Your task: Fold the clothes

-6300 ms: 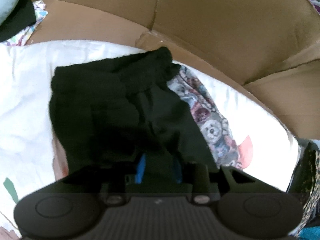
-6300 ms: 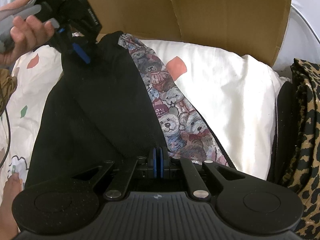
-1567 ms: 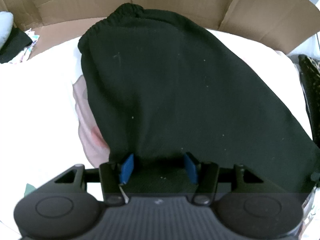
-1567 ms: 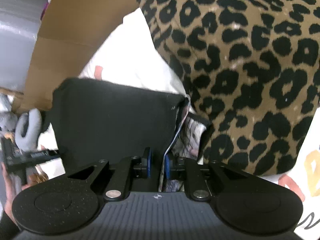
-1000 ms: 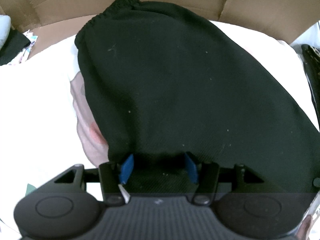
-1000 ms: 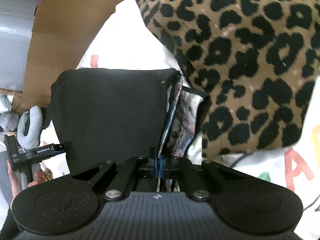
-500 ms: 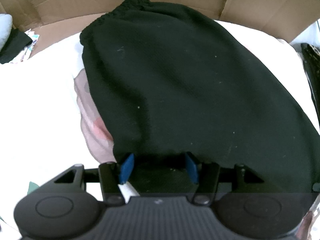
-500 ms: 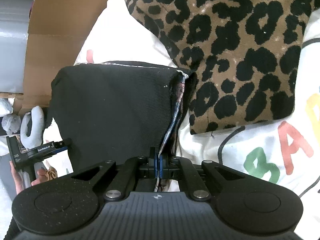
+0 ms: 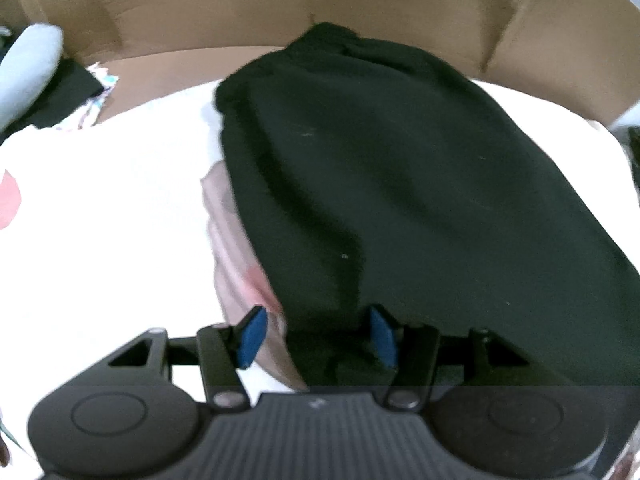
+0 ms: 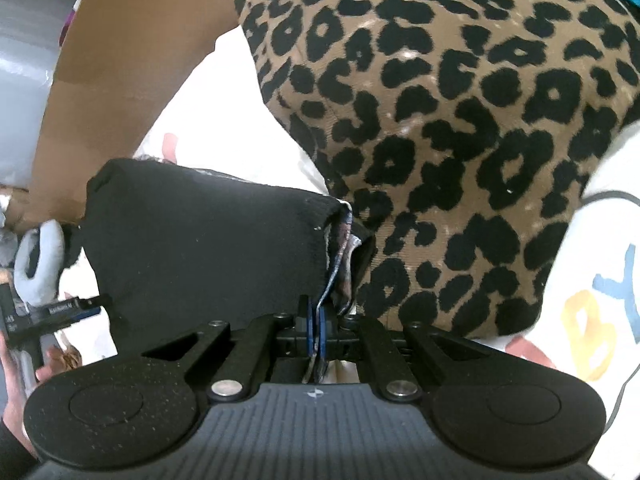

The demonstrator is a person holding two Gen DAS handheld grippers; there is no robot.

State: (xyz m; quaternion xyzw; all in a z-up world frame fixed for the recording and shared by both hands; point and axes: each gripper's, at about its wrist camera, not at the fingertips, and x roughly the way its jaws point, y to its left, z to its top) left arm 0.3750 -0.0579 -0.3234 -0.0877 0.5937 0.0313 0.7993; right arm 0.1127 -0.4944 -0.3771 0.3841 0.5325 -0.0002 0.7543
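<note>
A black garment [image 9: 400,184] with a printed lining lies folded on the white sheet [image 9: 100,220]. My left gripper [image 9: 316,334] is open, its blue pads either side of the garment's near edge. In the right wrist view the same black garment [image 10: 208,240] shows its folded corner, with the patterned lining [image 10: 340,256] peeking out. My right gripper [image 10: 316,326] is shut on that corner edge. The left gripper [image 10: 56,312] and the hand holding it show at the far left.
A folded leopard-print garment [image 10: 440,120] lies right beside the black one. Cardboard walls [image 9: 280,4] stand behind the bed area. The printed sheet [image 10: 600,320] has coloured letters at the right. A pale blue item [image 9: 28,68] lies far left.
My right gripper closed on the garment's corner about a second ago and has kept it pinched while shifting slightly. My left gripper stays open and has drawn back a little.
</note>
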